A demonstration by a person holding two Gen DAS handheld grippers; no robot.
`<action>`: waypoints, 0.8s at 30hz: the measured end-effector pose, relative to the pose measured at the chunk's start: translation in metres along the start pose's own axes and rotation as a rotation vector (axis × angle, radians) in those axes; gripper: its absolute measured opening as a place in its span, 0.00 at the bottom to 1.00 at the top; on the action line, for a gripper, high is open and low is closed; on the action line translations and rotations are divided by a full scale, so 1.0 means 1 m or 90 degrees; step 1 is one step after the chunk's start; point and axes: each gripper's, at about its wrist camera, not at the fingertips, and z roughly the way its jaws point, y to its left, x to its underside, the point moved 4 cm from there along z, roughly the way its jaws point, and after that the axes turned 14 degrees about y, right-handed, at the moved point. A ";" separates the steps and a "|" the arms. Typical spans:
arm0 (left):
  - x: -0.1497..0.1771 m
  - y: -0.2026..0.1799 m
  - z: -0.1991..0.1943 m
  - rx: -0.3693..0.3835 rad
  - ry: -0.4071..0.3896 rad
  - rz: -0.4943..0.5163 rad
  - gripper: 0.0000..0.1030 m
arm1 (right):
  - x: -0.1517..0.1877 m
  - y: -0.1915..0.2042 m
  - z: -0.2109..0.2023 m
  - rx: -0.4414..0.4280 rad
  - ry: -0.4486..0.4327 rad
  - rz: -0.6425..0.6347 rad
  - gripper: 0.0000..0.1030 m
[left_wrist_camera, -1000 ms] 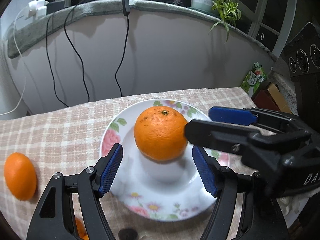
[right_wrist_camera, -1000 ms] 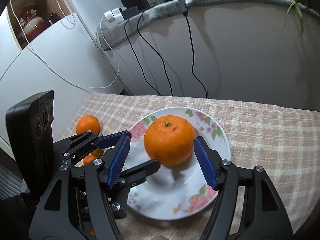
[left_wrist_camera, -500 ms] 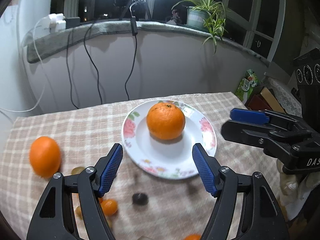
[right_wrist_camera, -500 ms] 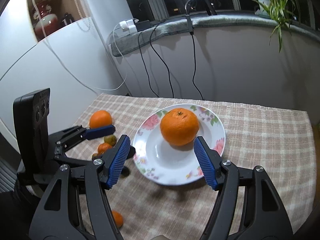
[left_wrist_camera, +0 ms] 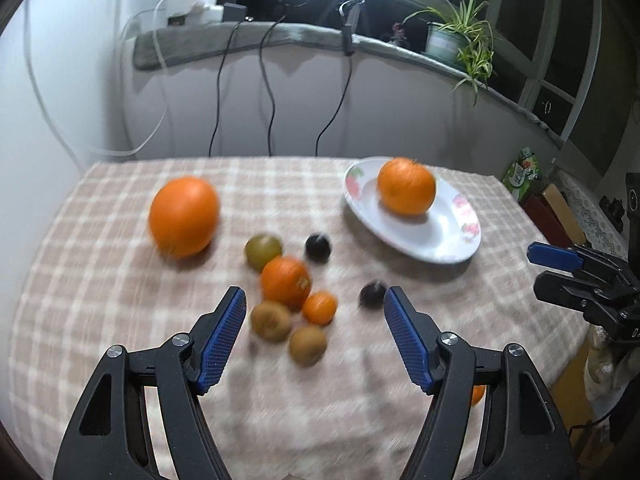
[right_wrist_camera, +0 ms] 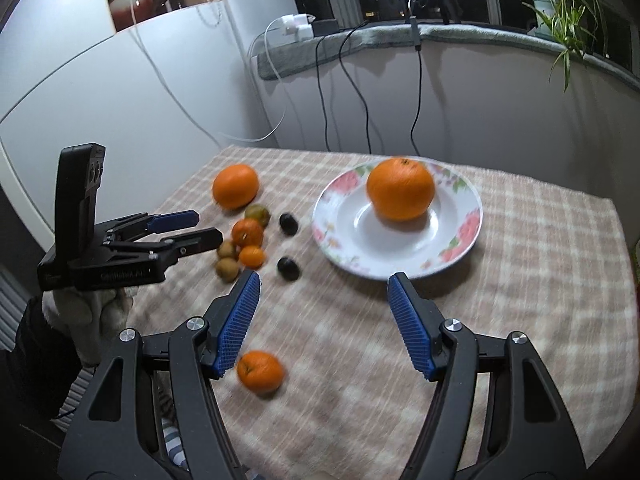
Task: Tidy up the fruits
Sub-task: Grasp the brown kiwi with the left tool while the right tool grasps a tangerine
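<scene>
A table under a beige checked cloth [right_wrist_camera: 520, 240] carries a floral plate [right_wrist_camera: 460, 248], a large orange [left_wrist_camera: 184, 216] lying apart, a huddle of small fruits [left_wrist_camera: 288, 296] (kiwis, mandarins, two dark ones) and a lone mandarin [right_wrist_camera: 260, 372].

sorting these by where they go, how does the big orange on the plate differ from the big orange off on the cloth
The orange on the plate sits inside the floral plate, on its far side; the other big orange lies bare on the checked tablecloth. The plated one stands alone with its stem end up; the loose one sits just behind a cluster of small fruit, and its stem is not visible. Both are round, bright orange and similar in size, and neither is gripped.
</scene>
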 end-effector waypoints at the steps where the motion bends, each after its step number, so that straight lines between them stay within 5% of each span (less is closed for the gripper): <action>1: 0.005 0.003 0.001 0.002 0.006 -0.004 0.63 | 0.004 0.003 0.002 -0.002 0.004 -0.002 0.67; 11: 0.024 0.023 0.020 0.019 0.039 -0.034 0.47 | 0.036 0.036 0.029 0.005 0.067 -0.071 0.67; 24: 0.029 0.014 0.035 0.041 0.066 -0.023 0.34 | 0.045 0.041 0.055 -0.004 0.110 -0.067 0.53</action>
